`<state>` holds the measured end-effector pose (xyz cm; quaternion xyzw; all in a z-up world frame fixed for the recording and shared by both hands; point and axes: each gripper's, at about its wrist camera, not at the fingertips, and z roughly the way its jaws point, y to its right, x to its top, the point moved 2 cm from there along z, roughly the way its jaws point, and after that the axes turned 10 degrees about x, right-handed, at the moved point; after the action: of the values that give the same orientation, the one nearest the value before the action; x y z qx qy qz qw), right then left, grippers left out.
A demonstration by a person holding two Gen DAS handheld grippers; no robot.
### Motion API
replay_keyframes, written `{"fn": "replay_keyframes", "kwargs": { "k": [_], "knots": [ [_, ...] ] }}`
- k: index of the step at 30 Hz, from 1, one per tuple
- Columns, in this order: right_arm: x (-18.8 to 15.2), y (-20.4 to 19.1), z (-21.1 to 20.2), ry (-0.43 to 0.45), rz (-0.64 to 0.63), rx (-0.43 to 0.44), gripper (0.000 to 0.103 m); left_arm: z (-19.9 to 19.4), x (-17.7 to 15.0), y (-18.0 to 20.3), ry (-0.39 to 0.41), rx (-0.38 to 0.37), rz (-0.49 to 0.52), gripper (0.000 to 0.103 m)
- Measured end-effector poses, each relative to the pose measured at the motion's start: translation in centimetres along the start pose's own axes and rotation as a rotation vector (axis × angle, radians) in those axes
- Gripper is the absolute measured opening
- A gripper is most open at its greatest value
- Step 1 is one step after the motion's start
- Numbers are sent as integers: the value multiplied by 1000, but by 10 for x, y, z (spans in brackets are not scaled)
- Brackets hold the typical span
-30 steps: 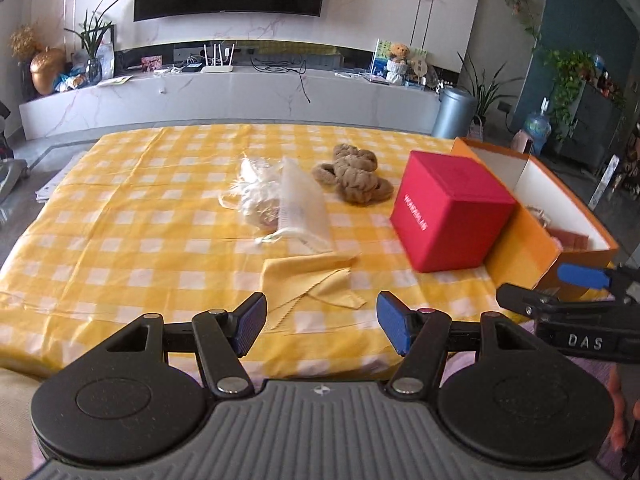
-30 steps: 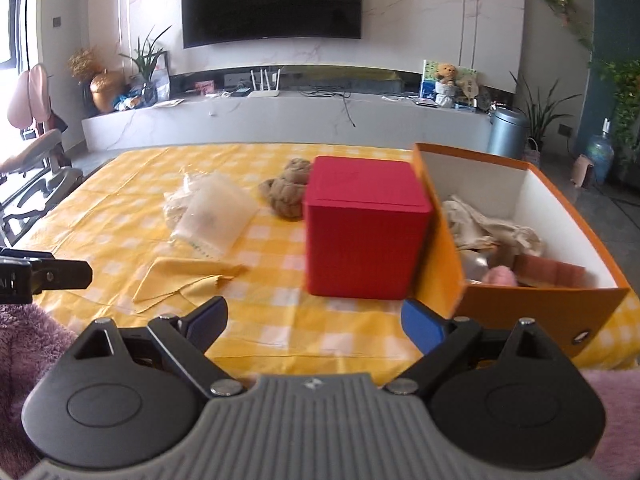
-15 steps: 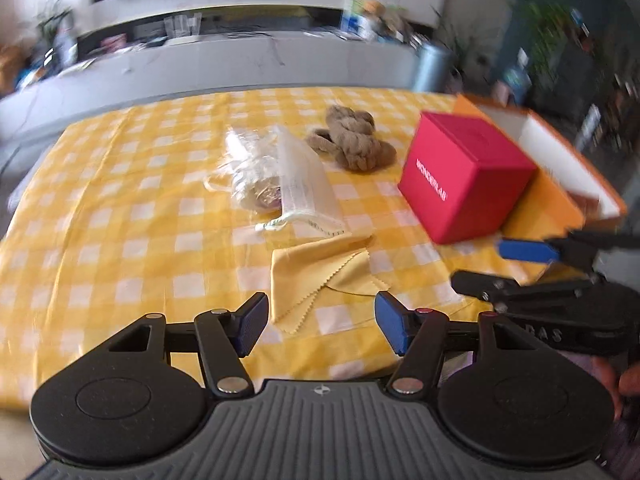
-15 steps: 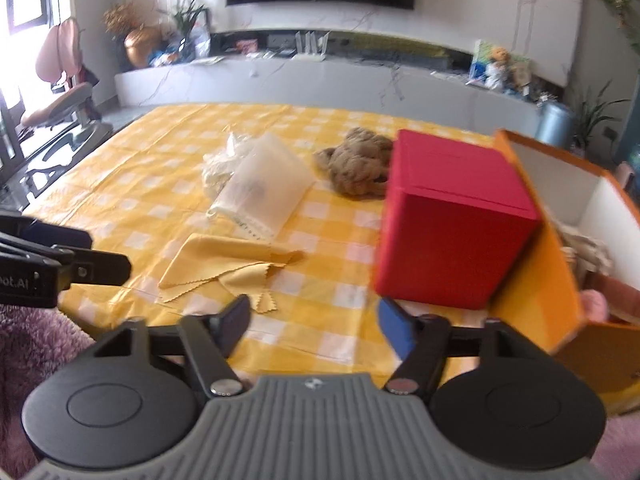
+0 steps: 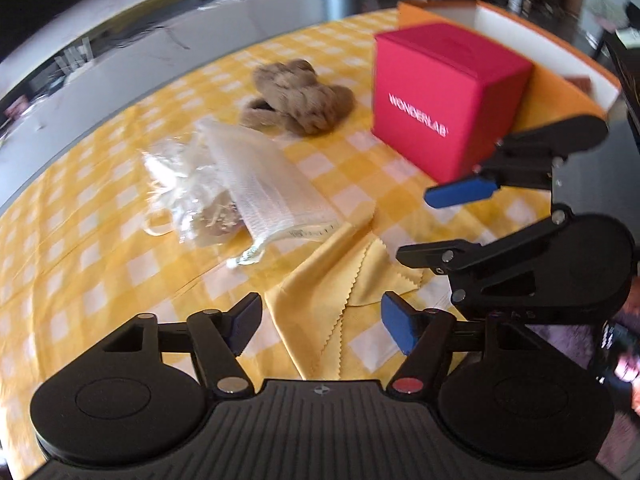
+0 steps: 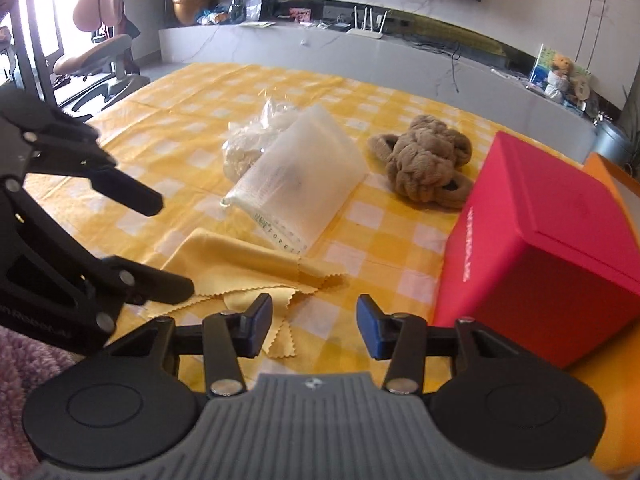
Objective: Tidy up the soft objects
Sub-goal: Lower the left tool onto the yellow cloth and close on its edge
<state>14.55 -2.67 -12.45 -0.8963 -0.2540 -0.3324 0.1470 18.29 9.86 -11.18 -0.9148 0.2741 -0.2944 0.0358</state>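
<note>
The left gripper (image 5: 322, 320) stands wide, its jaws having just opened further, and nothing is between them; the near folds of the yellow cloth (image 5: 332, 292) lie under the gap. The right gripper (image 6: 314, 326) is about half open, jaws having just been closing, also empty, with the cloth's pinked corner (image 6: 280, 344) just below and ahead of it. Neither pad seems to touch the fabric, though blur in the left view makes that hard to say for sure.

Taking the cloth as the landmark: the mesh bag (image 6: 298, 184) overlaps its far edge, with a crinkled white bundle (image 6: 250, 144) just behind the bag. The brown plush (image 6: 426, 164) lies well beyond the cloth, to the right. The red box (image 6: 548, 248) stands to the cloth's right, and the orange bin (image 5: 560, 92) sits just behind that box.

As for progress, the left view shows something brownish already in the bin, too little of it to name. Cloth, bag, bundle and plush all remain on the table, so most of the sorting looks undone; the cloth seems the piece in hand.
</note>
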Motion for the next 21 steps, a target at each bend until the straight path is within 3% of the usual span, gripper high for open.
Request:
{"fn": "replay_keyframes", "kwargs": {
  "k": [4,10,21],
  "knots": [
    [0,3,13,-12,5,19,47,19,1,0,-42,-6,54,83],
    [-4,7,25,-23,19,47,47,32,1,9,-35,-36,141,83],
    [-9,15,31,-35,48,72,47,47,-4,9,-56,-133,81,78]
  ]
}}
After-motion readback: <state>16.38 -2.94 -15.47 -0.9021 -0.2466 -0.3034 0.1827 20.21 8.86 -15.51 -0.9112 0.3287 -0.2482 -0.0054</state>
